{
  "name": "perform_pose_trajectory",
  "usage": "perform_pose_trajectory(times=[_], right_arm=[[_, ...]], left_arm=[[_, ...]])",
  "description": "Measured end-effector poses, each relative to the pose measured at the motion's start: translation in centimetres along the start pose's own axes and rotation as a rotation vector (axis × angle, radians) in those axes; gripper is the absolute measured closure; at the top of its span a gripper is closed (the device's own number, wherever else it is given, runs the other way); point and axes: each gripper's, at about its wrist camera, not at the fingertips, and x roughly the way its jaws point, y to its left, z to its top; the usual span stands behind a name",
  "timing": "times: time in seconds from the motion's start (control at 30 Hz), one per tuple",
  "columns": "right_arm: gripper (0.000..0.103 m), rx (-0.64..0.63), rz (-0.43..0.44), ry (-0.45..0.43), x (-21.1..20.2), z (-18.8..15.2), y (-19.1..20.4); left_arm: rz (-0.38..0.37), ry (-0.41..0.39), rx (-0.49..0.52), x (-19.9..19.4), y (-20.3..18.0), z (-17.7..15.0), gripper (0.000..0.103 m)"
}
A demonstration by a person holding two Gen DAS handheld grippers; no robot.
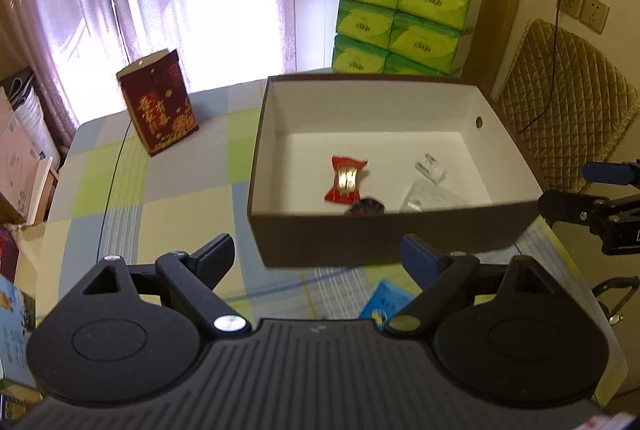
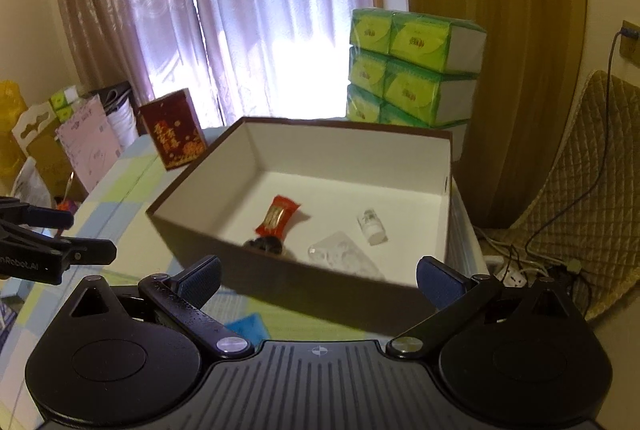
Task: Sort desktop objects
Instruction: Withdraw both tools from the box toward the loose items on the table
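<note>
A brown box with a white inside (image 1: pixel 384 238) (image 2: pixel 280 282) stands on the checked tablecloth. In it lie a red candy wrapper (image 1: pixel 345 178) (image 2: pixel 277 216), a small clear bottle (image 1: pixel 430 167) (image 2: pixel 371 226), a clear plastic piece (image 1: pixel 430 197) (image 2: pixel 340 256) and a dark round object (image 1: pixel 367 206) (image 2: pixel 264 244) by the near wall. My left gripper (image 1: pixel 320 256) is open and empty, in front of the box's near wall. My right gripper (image 2: pixel 320 280) is open and empty, also in front of the box. Each gripper shows at the edge of the other's view (image 1: pixel 592 193) (image 2: pixel 60 234).
A dark red gift bag (image 1: pixel 158 101) (image 2: pixel 174 129) stands at the table's far left. Stacked green tissue packs (image 1: pixel 404 21) (image 2: pixel 412 69) sit behind the box. A blue card (image 1: pixel 384 300) (image 2: pixel 250 326) lies on the cloth near the grippers. A padded chair (image 1: pixel 568 101) (image 2: pixel 576 189) is at the right.
</note>
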Motion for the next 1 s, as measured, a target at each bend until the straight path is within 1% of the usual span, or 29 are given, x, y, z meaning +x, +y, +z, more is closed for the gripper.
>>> perform_pose_trajectory(times=[0.07, 0.43, 0.7, 1.0], right_arm=[[0.002, 0.001, -0.002, 0.012, -0.5, -0.7, 0.3], [0.002, 0.053, 0.03, 0.109, -2.0, -3.8, 0.9], [0.002, 0.068, 0.019, 0.168, -2.4, -6.2, 1.6], [0.002, 0.075, 0.012, 0.236, -2.4, -8.6, 2.2]], left_arm=[[-0.001, 0.01, -0.001, -0.6, 0.1, -0.8, 0.013], [0.024, 0.042, -0.007, -2.8, 1.3, -4.8, 0.013], [0.011, 0.082, 0.001, -3.5, 1.7, -7.2, 0.013], [-0.003, 0.121, 0.006, -3.8, 1.9, -8.9, 0.013]])
